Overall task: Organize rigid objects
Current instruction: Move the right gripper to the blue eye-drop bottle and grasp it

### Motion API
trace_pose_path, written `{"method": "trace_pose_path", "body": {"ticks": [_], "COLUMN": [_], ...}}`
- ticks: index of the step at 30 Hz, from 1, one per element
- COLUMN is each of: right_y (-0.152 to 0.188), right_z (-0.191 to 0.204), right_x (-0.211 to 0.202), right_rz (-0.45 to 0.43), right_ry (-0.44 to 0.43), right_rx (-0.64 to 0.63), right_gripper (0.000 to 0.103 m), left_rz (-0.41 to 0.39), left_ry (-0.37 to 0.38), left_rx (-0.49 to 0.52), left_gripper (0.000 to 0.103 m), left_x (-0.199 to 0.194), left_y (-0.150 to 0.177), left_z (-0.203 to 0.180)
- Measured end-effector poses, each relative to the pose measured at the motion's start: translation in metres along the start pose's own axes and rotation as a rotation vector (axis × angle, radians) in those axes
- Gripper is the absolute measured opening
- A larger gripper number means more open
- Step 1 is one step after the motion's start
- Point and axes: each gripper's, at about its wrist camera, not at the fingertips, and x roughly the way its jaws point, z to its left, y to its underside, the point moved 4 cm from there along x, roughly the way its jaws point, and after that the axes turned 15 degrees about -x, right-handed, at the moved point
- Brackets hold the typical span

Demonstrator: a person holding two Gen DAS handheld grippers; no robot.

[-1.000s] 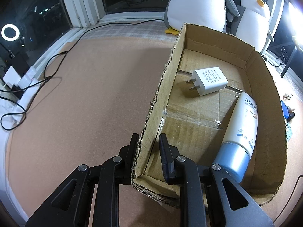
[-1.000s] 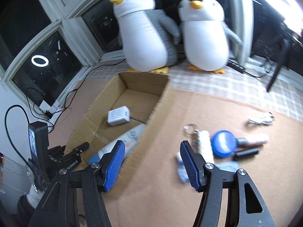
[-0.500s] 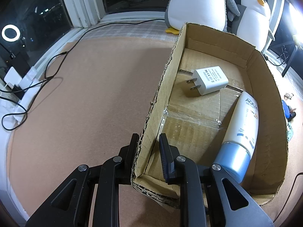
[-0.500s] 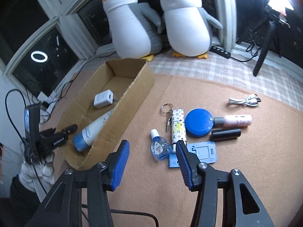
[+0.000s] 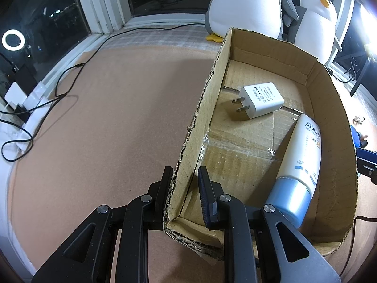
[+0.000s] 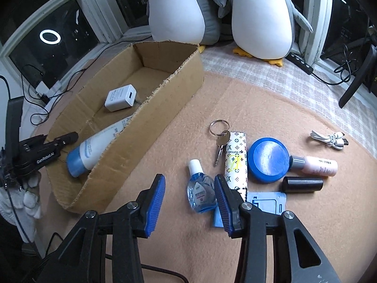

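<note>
My left gripper [image 5: 183, 176] is shut on the left wall of an open cardboard box [image 5: 200, 108], one finger outside and one inside; it also shows in the right wrist view [image 6: 63, 139]. The box [image 6: 165, 94] holds a white charger [image 5: 259, 99] and a white tube with a blue cap [image 5: 299, 162]. My right gripper [image 6: 188, 188] is open and empty, low over the mat, with a small blue bottle [image 6: 200, 191] just ahead between its fingers. Beside it lie a patterned white case [image 6: 235, 160], keys [image 6: 220, 139], a blue round tin [image 6: 268, 160], a pink bottle [image 6: 315, 165], a black cylinder [image 6: 302, 185] and a blue card [image 6: 266, 206].
Two plush penguins [image 6: 261, 16] stand behind the box by the window. A white coiled cable [image 6: 329, 139] lies at the far right. A power strip with black cords [image 5: 28, 108] lies at the mat's left edge. A black stand leg [image 6: 358, 77] is at the right.
My right gripper has moved forward and down toward the loose items; the small blue bottle now lies between its fingertips. The left gripper keeps its hold on the box wall.
</note>
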Motion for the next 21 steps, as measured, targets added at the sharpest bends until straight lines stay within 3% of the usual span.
{"method": "trace_pose_path", "body": {"ticks": [17, 21], "right_y": [0.002, 0.002], "right_z": [0.005, 0.011], "right_x": [0.015, 0.02], "right_rz": [0.043, 0.062], "right_ry": [0.024, 0.009], "right_rx": [-0.012, -0.027], "right_gripper": [0.038, 0.034], "left_rz": [0.0, 0.002], "left_ry": [0.002, 0.004], "left_rx": [-0.003, -0.004], "left_gripper": [0.02, 0.02], "left_x": [0.0, -0.001], "left_y": [0.0, 0.0], "left_z": [-0.001, -0.001]}}
